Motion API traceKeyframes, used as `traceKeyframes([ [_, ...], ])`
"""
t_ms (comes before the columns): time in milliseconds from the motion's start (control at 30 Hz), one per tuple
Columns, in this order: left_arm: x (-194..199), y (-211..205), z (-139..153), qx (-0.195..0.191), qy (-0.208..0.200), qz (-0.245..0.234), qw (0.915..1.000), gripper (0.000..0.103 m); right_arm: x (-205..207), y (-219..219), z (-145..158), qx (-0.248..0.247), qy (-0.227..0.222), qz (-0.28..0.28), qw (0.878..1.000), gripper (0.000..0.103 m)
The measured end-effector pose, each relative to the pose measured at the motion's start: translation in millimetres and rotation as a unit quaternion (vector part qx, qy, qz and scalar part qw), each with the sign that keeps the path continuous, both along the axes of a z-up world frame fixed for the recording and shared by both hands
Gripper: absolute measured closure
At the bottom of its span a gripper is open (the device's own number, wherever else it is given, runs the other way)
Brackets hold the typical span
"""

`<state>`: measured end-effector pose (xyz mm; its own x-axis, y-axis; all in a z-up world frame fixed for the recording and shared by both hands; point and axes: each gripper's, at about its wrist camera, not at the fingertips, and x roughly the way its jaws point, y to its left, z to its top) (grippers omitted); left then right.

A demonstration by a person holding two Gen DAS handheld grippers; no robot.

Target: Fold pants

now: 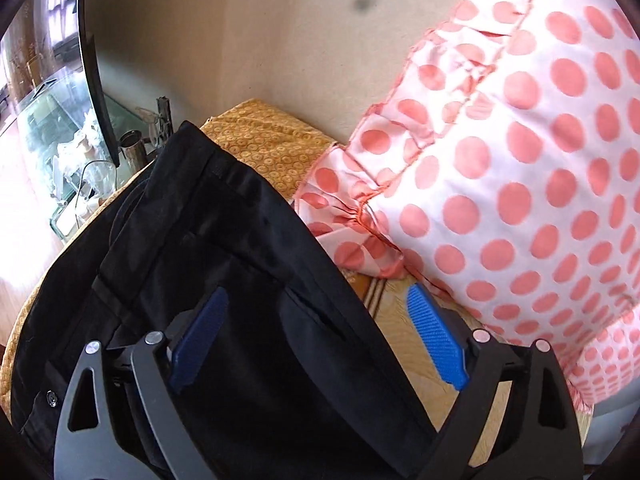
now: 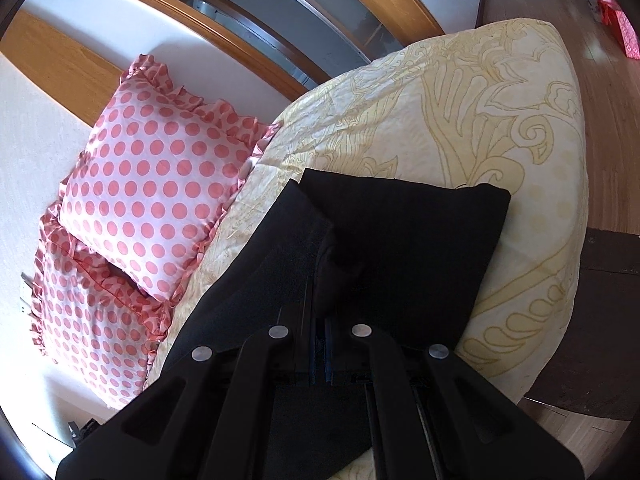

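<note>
Black pants [image 1: 224, 264] lie on a yellow patterned bedspread [image 1: 264, 144]; their waistband and a button show at the lower left of the left wrist view. My left gripper [image 1: 316, 340] is open just above the waist end, its blue pads [image 1: 436, 344] wide apart, one over the cloth and one over the bedspread. In the right wrist view the pants [image 2: 404, 248] lie folded over on the cream bedspread [image 2: 500, 128]. My right gripper [image 2: 322, 344] is shut on a raised fold of the pants, the blue pads pressed together around the cloth.
Two pink polka-dot ruffled pillows [image 2: 152, 184] lie beside the pants; one fills the right of the left wrist view [image 1: 520, 160]. A glass shelf with small items [image 1: 72, 148] stands off the bed's corner. A wooden headboard [image 2: 52, 52] and wooden floor [image 2: 612, 132] border the bed.
</note>
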<state>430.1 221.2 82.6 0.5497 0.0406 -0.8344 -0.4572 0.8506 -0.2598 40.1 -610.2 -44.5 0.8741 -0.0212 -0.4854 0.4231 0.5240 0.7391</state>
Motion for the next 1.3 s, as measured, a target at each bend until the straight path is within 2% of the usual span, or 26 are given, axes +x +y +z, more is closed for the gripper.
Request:
traceKeyframes([
  [67, 11.6, 3.8, -7.0, 0.015, 0.014, 0.023, 0.9995, 0.016, 1.3, 0.4, 0.5, -0.006, 0.004, 0.003, 1.0, 0.1],
  [133, 20.3, 7.1, -15.3, 0.029, 0.037, 0.036, 0.9982, 0.026, 2.5, 1.3, 1.4, -0.013, 0.008, 0.006, 1.0, 0.1],
  [200, 22.0, 13.8, -24.7, 0.019, 0.057, 0.041, 0.9974, 0.063, 2.7, 0.9, 1.4, -0.015, 0.009, 0.008, 1.0, 0.1],
  [300, 8.3, 26.2, -27.0, -0.027, 0.031, 0.045, 0.9982, 0.09, 4.0, 0.8, 1.5, -0.017, 0.008, 0.012, 1.0, 0.1],
  [367, -4.6, 30.3, -20.8, -0.036, 0.01, 0.044, 0.9983, 0.095, 4.9, 1.0, 2.4, -0.02, 0.008, 0.013, 1.0, 0.1],
  [467, -30.5, 29.7, 1.0, -0.017, -0.021, 0.026, 0.9993, 0.098, 5.0, -1.3, 5.0, -0.018, 0.0, 0.016, 1.0, 0.1],
  [533, -57.4, 33.0, 20.9, -0.019, -0.051, 0.01, 0.9985, 0.098, 4.9, -3.4, 8.8, -0.02, -0.007, 0.018, 1.0, 0.1],
  [700, -158.2, 47.3, 63.4, -0.037, -0.117, -0.012, 0.9923, 0.098, 4.6, -6.3, 24.5, -0.026, -0.028, 0.026, 0.999, 0.1],
  [833, -249.4, 56.6, 72.6, -0.037, -0.152, -0.014, 0.9877, 0.098, 1.8, -7.5, 34.6, -0.028, -0.04, 0.026, 0.998, 0.1],
  [933, -311.7, 55.2, 61.4, -0.027, -0.159, -0.007, 0.9869, 0.098, -4.2, -10.8, 38.7, -0.029, -0.044, 0.021, 0.998, 0.1],
  [1033, -361.9, 54.0, 29.7, -0.029, -0.147, 0.009, 0.9887, 0.098, -10.7, -14.2, 38.7, -0.03, -0.041, 0.013, 0.999, 0.1],
  [1200, -392.1, 68.2, -45.4, -0.059, -0.099, 0.043, 0.9925, 0.095, -15.9, -18.5, 28.0, -0.014, -0.029, 0.006, 0.999, 0.1],
  [1233, -395.3, 71.1, -52.3, -0.067, -0.104, 0.047, 0.9913, 0.094, -16.1, -18.7, 26.3, -0.012, -0.027, 0.006, 1.0, 0.1],
  [1300, -402.4, 71.5, -52.1, -0.061, -0.121, 0.057, 0.9892, 0.085, -17.2, -19.1, 25.7, -0.009, -0.028, 0.007, 1.0, 0.1],
])
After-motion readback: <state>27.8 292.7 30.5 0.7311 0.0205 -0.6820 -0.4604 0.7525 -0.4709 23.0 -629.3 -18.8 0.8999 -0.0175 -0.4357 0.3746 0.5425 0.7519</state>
